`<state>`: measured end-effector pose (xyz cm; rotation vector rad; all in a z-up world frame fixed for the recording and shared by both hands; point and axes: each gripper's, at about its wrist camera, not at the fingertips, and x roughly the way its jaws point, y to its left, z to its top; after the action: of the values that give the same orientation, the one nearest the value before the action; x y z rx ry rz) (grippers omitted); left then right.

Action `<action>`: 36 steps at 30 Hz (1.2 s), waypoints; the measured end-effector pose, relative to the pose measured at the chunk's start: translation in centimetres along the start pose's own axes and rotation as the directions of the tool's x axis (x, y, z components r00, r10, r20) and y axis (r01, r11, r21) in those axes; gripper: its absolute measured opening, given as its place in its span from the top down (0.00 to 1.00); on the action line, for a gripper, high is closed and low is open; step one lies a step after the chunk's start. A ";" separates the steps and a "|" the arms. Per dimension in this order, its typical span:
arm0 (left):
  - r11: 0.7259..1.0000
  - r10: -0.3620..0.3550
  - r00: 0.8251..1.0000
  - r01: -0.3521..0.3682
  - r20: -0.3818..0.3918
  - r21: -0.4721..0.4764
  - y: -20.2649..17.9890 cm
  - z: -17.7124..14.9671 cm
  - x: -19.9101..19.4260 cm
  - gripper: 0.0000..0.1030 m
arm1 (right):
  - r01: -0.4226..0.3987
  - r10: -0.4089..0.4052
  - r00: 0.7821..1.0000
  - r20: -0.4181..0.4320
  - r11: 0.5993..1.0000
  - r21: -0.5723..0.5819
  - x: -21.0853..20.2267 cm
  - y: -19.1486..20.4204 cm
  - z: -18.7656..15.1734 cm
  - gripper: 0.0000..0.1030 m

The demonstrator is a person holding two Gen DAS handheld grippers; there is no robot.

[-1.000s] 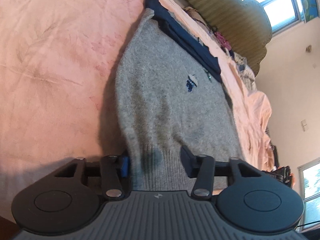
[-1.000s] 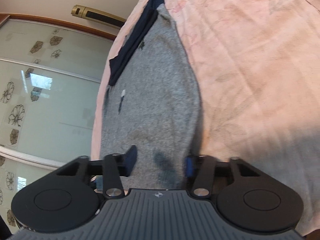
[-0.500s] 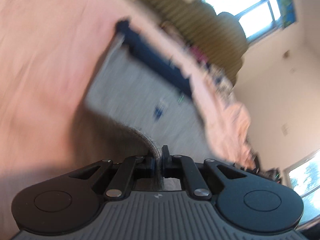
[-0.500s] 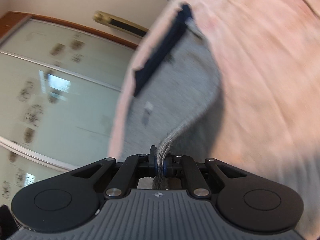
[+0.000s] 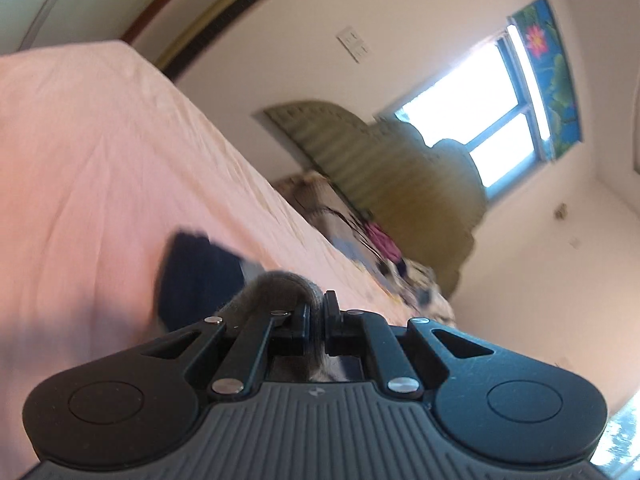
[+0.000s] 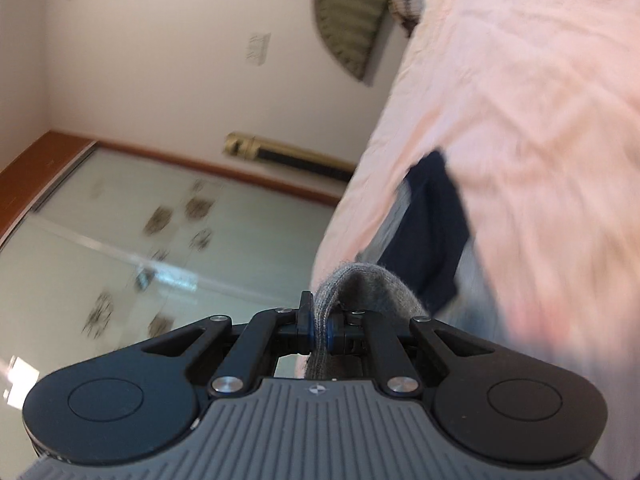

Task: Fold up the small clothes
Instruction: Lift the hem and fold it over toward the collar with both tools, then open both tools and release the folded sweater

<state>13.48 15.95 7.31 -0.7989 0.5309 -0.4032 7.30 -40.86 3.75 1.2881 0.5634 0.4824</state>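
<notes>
L gripper (image 5: 316,322) & R gripper (image 6: 318,326), jaws clamped on the grey knit garment's (image 6: 360,284) hem, lift it over the pink bed (image 5: 100,160) toward its navy collar (image 5: 192,276) for a fold.

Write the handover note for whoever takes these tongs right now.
Left tongs: shut on the grey sweater's hem.
Right tongs: shut on the same hem.
Sweater: on the pink bedsheet, hem lifted, close to the navy collar band.
Done: both hem corners gripped and raised.
Left: lay the hem down near the collar, release, smooth, finish the fold.
</notes>
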 end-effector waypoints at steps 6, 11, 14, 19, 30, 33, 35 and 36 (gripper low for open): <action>0.995 0.098 0.995 -0.098 0.022 0.015 2.1 3.1 6.9 0.98 | 0.049 -0.049 0.999 0.014 0.998 0.043 6.6 -3.8 5.4 0.88; 0.984 0.174 0.985 -0.174 0.016 0.034 3.4 4.3 10.1 0.98 | 0.074 -0.073 0.997 -0.029 0.997 0.038 11.4 -4.8 7.7 0.87; 0.960 0.181 0.983 -0.179 0.009 0.214 2.0 4.1 10.2 0.98 | 0.131 -0.127 0.990 -0.067 0.990 0.048 12.8 -5.4 8.1 0.61; 0.744 0.286 0.948 -0.312 0.140 0.591 -1.4 2.2 8.7 0.96 | 0.134 -0.138 0.990 -0.044 0.988 -0.071 11.1 -3.1 7.8 0.08; -0.062 0.378 0.914 -0.136 0.149 0.989 -2.9 -10.7 7.8 0.93 | 0.324 -0.493 0.866 0.085 0.424 -0.846 9.9 5.1 0.7 0.09; -0.105 0.378 0.906 -0.160 0.189 0.981 -2.8 -10.7 8.5 0.73 | 0.312 -0.541 0.837 0.079 0.353 -0.882 10.2 4.7 -0.5 0.10; -0.139 0.375 0.902 -0.173 0.213 0.975 -2.7 -10.8 8.6 0.31 | 0.302 -0.545 0.836 0.060 0.367 -0.880 10.2 4.4 -0.7 0.10; -0.160 0.338 0.910 -0.196 0.240 0.968 -2.4 -11.0 8.2 0.17 | 0.300 -0.544 0.837 0.054 0.375 -0.877 10.2 4.3 -0.6 0.10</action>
<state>13.20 3.90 0.42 0.9440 0.3005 -0.3138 14.64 -33.10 6.65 0.0466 0.7048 0.3904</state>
